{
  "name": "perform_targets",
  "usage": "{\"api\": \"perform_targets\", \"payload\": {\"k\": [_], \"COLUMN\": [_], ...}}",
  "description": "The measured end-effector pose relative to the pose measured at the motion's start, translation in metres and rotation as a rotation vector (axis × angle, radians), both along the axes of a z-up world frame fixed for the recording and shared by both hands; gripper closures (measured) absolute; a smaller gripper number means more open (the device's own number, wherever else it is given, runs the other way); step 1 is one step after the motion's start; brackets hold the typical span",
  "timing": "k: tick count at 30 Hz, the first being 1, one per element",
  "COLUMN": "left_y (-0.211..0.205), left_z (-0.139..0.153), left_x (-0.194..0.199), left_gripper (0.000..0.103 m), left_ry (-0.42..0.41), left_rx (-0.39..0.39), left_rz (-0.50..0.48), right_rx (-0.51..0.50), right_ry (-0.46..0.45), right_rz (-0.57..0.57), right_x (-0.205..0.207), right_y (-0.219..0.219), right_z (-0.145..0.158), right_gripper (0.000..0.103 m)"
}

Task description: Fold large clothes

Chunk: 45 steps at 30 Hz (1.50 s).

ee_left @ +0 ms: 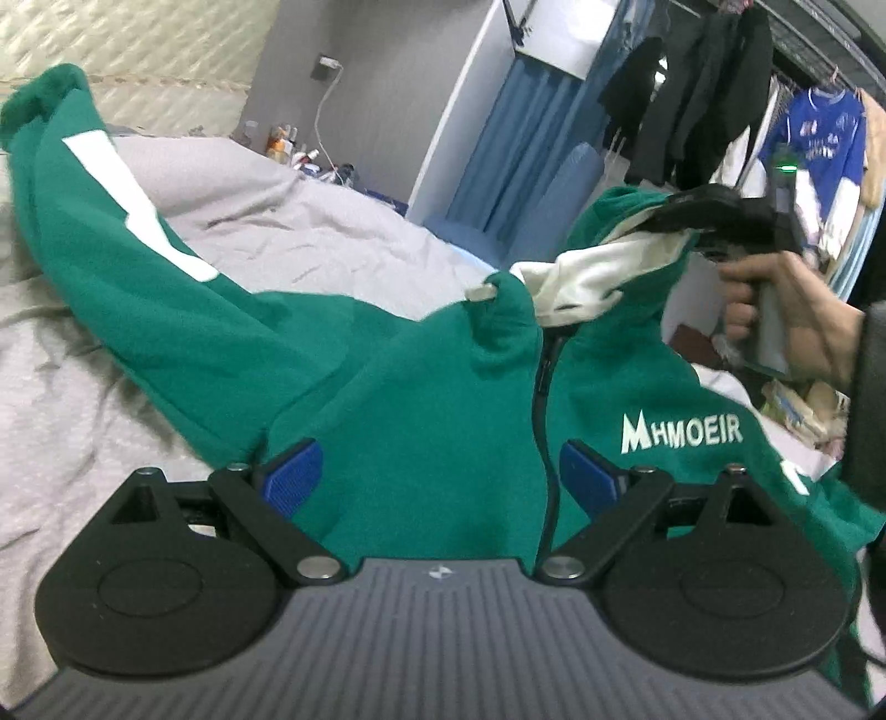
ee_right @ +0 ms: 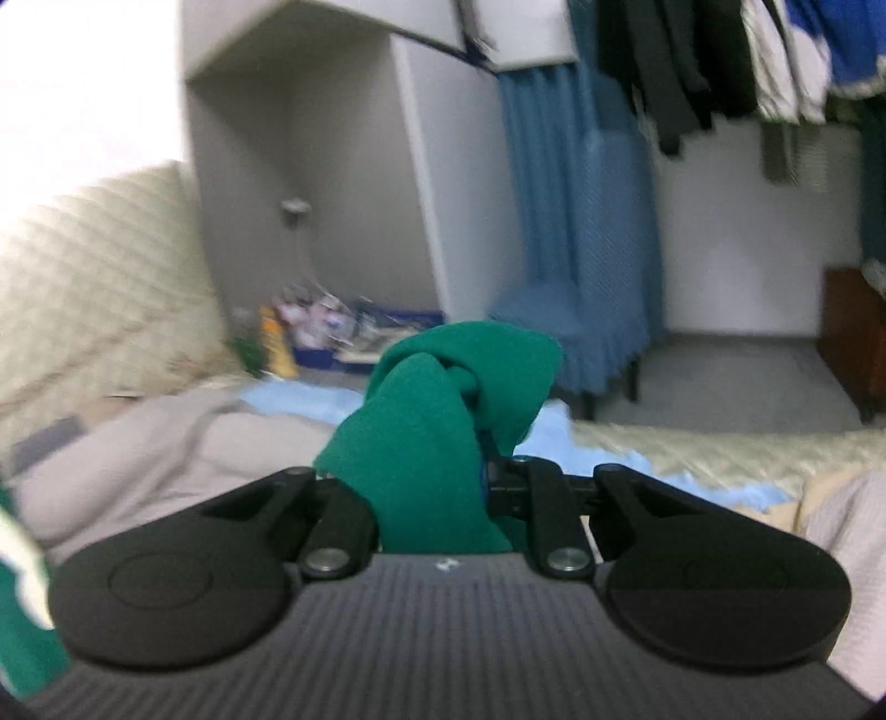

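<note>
A large green zip jacket with white stripes and a white "MHMOEIR" logo lies spread over the bed. My left gripper is open just above the jacket's front. Its blue pads stand wide apart on either side of the zip, and the cloth lies loose between them. At the upper right a person's hand holds my right gripper, which is shut on the jacket's raised green edge beside the white lining. In the right wrist view a bunch of green cloth is pinched in the right gripper.
A grey sheet covers the bed, with a quilted cream headboard at the far left. Bottles and clutter sit beyond the bed. A blue curtain and hanging clothes fill the right background.
</note>
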<state>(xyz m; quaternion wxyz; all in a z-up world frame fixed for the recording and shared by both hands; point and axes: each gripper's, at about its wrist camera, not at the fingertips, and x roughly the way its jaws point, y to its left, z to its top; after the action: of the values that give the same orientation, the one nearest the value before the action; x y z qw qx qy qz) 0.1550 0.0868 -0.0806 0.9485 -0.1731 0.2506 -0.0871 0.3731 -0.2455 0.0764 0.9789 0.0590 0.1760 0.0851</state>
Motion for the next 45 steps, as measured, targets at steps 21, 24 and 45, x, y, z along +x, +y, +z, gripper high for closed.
{"api": "perform_targets", "payload": {"k": [21,24,45], "left_y": [0.031,0.030,0.011], "left_z": [0.039,0.036,0.027], "left_x": [-0.069,-0.072,-0.069], "left_gripper": [0.008,0.008,0.009], "left_ry": [-0.030,-0.009,0.023], "left_rx": [-0.130,-0.158,-0.353], "left_rz": [0.053,0.038,-0.194], "right_rx": [-0.250,-0.266,0.106], "right_ry": [-0.088,0.010,0.152], "right_rz": [0.324,0.280,0.204], "right_x": [-0.311,-0.320,-0.379], "right_y": [0.072,0.071,0.040], "right_z": [-0.015,-0.050,-0.030], "right_gripper": [0.087,0.086,0.037]}}
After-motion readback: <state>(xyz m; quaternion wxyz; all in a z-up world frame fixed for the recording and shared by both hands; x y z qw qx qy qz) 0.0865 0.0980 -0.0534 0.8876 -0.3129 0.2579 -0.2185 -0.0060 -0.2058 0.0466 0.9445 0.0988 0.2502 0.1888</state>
